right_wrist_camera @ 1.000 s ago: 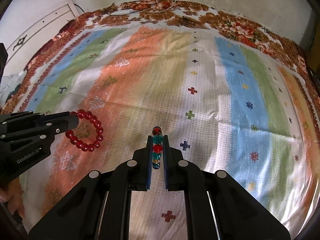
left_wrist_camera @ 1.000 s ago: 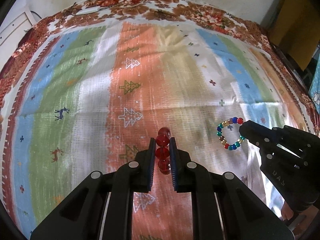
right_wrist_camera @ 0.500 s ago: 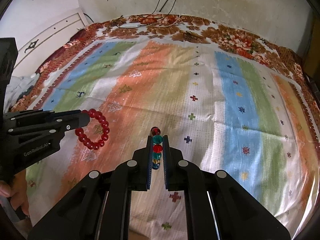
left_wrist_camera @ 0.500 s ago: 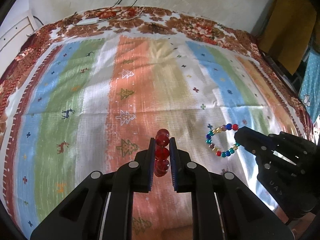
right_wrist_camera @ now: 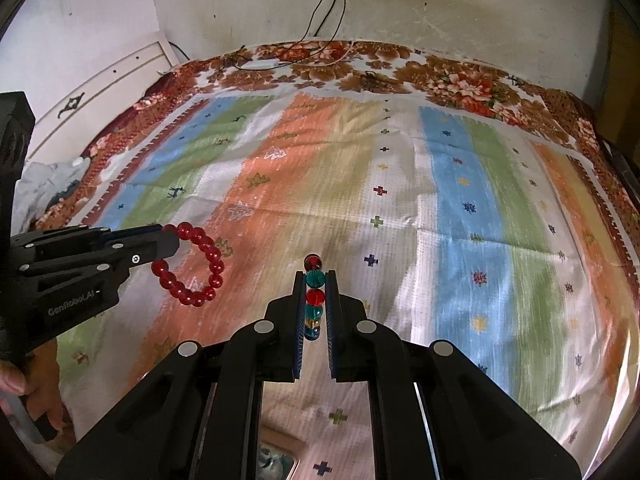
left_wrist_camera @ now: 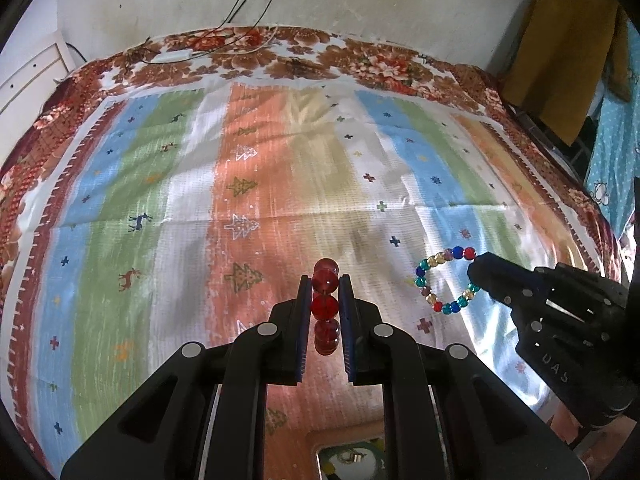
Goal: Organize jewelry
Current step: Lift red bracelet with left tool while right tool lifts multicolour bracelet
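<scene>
Right now each hand-held gripper is clamped on a bracelet, left [left_wrist_camera: 325,309] pinching red beads [left_wrist_camera: 326,305] and right [right_wrist_camera: 315,309] pinching colorful beads [right_wrist_camera: 314,304], lifted above the bed [left_wrist_camera: 280,184], probably for the box [left_wrist_camera: 352,458] at 6 o'clock.

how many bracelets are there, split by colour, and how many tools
all-red bracelet: 1, held in the left tool
multicolour bracelet: 1, held in the right tool
tools: 2
total: 4 things
</scene>
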The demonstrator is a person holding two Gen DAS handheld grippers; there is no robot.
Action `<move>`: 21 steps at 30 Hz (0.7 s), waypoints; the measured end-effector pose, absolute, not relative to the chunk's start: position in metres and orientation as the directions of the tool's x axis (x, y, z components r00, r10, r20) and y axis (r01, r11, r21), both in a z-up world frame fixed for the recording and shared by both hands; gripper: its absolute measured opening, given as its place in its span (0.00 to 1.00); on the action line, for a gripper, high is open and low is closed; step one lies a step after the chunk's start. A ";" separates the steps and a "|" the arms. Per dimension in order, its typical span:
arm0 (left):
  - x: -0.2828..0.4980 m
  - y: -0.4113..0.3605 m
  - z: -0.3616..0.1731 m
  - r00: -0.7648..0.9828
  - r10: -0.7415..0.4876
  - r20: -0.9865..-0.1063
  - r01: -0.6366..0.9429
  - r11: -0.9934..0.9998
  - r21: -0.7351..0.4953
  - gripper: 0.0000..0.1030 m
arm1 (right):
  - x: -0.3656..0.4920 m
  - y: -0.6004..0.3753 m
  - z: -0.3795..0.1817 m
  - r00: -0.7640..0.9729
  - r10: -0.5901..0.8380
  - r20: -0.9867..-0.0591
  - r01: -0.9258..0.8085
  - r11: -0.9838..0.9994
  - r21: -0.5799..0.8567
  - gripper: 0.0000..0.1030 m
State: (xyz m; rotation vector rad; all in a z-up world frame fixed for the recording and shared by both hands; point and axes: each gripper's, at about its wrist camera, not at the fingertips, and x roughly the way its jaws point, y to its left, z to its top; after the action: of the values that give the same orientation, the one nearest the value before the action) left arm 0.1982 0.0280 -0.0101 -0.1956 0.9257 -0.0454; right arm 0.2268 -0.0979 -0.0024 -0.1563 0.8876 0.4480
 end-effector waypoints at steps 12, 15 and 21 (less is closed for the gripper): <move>0.172 0.017 0.003 0.630 -0.146 -0.762 -0.015 0.980 -0.200 0.13 | 0.194 -0.100 0.010 0.569 0.330 -0.753 -0.468 0.883 0.034 0.10; 0.167 0.015 0.006 0.636 -0.151 -0.757 -0.009 0.979 -0.203 0.13 | 0.185 -0.100 0.015 0.574 0.343 -0.744 -0.480 0.877 0.034 0.10; 0.152 0.011 0.010 0.646 -0.165 -0.745 0.003 0.977 -0.213 0.13 | 0.165 -0.101 0.021 0.577 0.365 -0.731 -0.504 0.863 0.033 0.10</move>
State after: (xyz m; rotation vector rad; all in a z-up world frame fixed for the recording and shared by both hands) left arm 0.1517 0.0108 0.0097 -0.1998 0.8646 -0.0961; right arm 0.1652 -0.1009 0.0211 -0.1856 0.8090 0.5116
